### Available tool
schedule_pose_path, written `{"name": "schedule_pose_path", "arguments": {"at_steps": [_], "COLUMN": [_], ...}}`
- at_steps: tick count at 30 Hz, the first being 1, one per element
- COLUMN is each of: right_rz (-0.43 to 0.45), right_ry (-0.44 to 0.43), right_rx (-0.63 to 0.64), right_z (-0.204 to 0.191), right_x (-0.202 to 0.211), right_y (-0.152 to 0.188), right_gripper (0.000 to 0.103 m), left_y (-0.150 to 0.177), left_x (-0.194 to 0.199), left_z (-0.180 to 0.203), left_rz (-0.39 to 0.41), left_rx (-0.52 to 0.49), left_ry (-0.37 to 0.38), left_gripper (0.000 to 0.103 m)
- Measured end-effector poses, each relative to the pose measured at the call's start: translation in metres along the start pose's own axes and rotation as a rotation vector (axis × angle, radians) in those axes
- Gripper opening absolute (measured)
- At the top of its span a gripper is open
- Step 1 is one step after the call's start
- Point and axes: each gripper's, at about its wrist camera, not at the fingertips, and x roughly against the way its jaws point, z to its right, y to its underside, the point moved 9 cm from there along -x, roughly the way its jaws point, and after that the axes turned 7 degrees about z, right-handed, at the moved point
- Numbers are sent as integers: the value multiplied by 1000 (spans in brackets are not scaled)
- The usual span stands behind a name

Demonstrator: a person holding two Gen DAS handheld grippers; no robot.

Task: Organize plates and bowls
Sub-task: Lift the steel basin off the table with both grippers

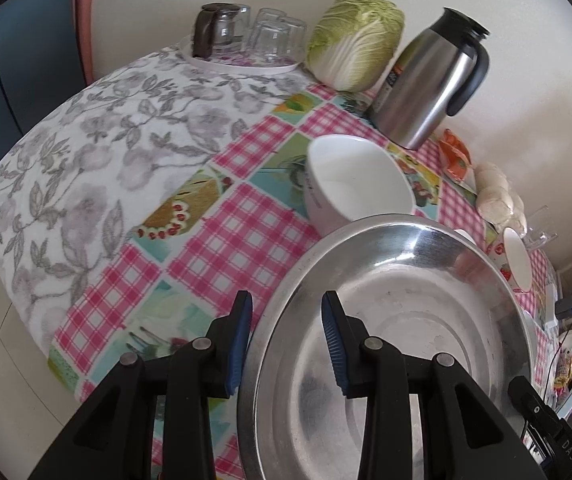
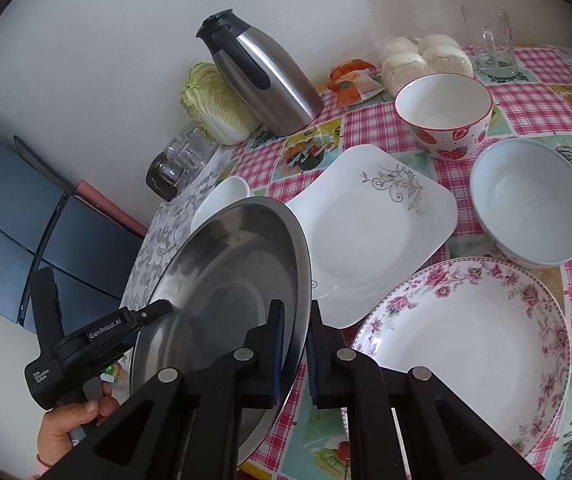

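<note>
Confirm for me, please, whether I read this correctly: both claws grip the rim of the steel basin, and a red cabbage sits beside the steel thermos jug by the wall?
Not quite. The cabbage is pale green napa cabbage, not red, as the left wrist view shows. The rest holds: the left claw and right claw grip the rim of the steel basin, and the cabbage sits beside the steel thermos jug by the wall.

We carry two matching handheld grippers. The left gripper [image 1: 287, 344] and right gripper [image 2: 295, 354] each have black angular plastic arms, round silver pivot pins and ribbed blue finger pads [image 1: 334, 344]. White lettering marks the left gripper's black body and handle.
</note>
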Motion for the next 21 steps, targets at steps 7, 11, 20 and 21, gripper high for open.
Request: {"name": "schedule_pose_path", "arguments": {"at_steps": [7,11,20,21], "right_rz": [33,50,66,64], "right_ry": [15,17,32,31], "right_rx": [-40,-62,-94,-98], "right_z": [28,42,59,61], "right_x": [18,25,27,26], "right_y": [-15,-23,-31,-31], "right_gripper": [11,11,13,13], "left_y": [2,1,-6,-7], "left_x": [-2,-5,-12,-14], "left_z": [40,56,79,81], "left_rz": [4,5,17,16], "left_rx": [-42,-52,-76,-78], "left_ry": [51,70,87,85], "left_gripper": [37,37,37,37]}}
